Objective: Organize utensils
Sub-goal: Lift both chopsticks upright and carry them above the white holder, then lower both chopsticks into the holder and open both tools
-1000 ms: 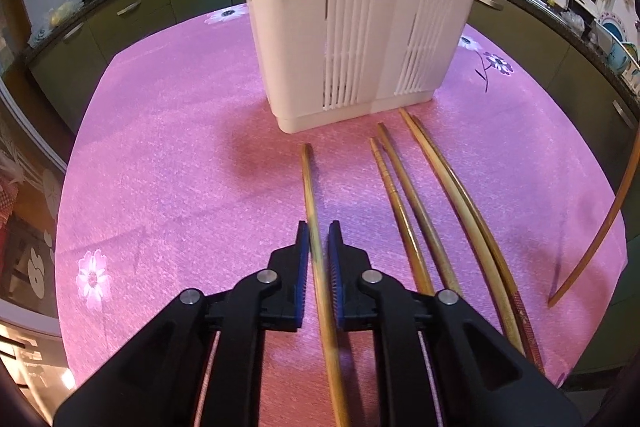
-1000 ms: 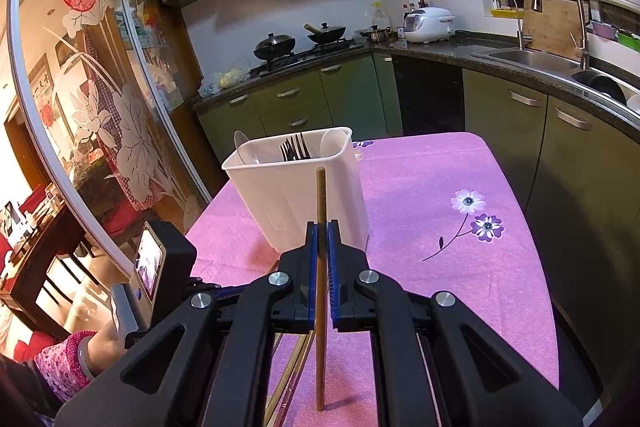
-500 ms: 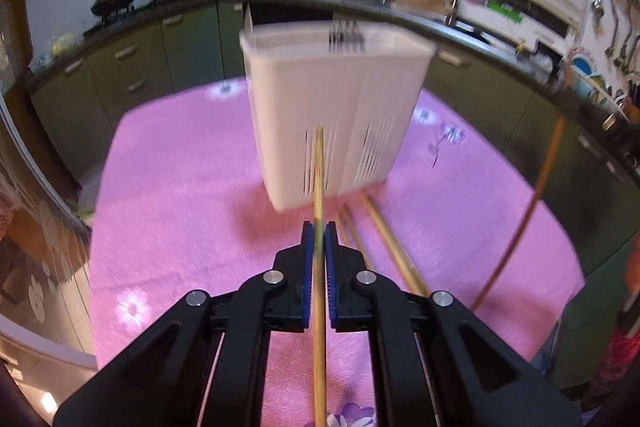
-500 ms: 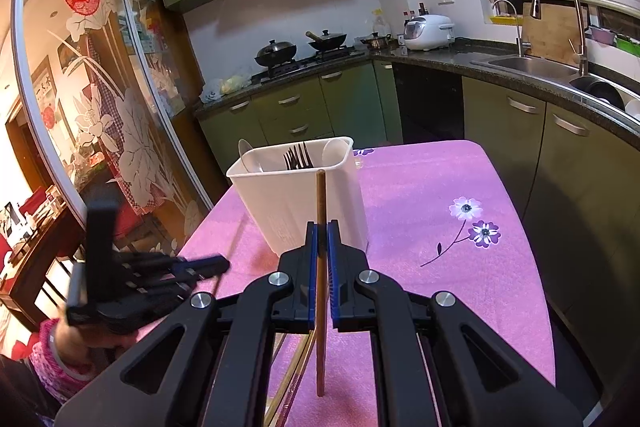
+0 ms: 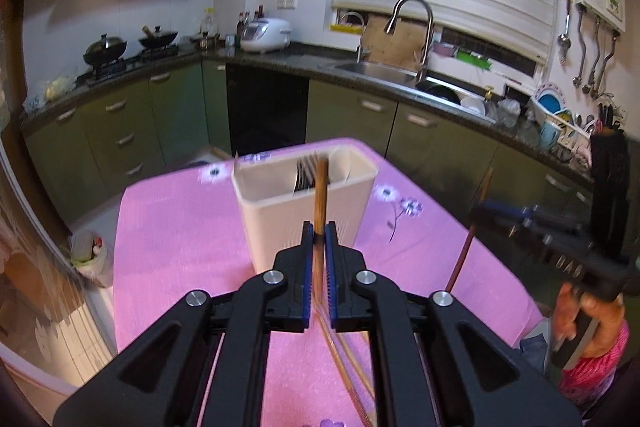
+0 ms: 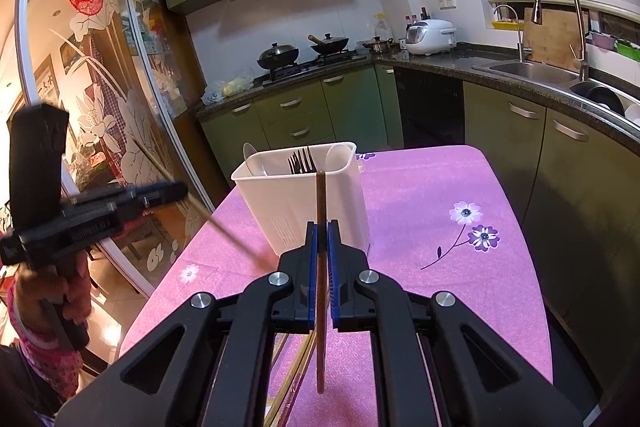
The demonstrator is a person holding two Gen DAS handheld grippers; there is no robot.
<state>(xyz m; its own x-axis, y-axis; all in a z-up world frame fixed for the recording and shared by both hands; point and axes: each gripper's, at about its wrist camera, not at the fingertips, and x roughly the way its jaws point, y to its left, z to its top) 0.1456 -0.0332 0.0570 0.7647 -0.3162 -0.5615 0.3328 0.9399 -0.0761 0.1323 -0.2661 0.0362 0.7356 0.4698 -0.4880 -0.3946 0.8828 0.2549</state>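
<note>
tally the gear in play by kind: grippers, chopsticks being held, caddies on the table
grippers: 2 (left gripper, right gripper)
held chopsticks: 2 (left chopstick, right chopstick)
white caddy: 1
total: 5
loose chopsticks on the table are mostly hidden, so not counted

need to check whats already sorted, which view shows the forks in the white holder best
The right wrist view. There the forks are sharp, their dark tines standing clear above the rim of the white holder. In the left wrist view the forks are blurred, and the chopstick in the left gripper crosses in front of them.
</note>
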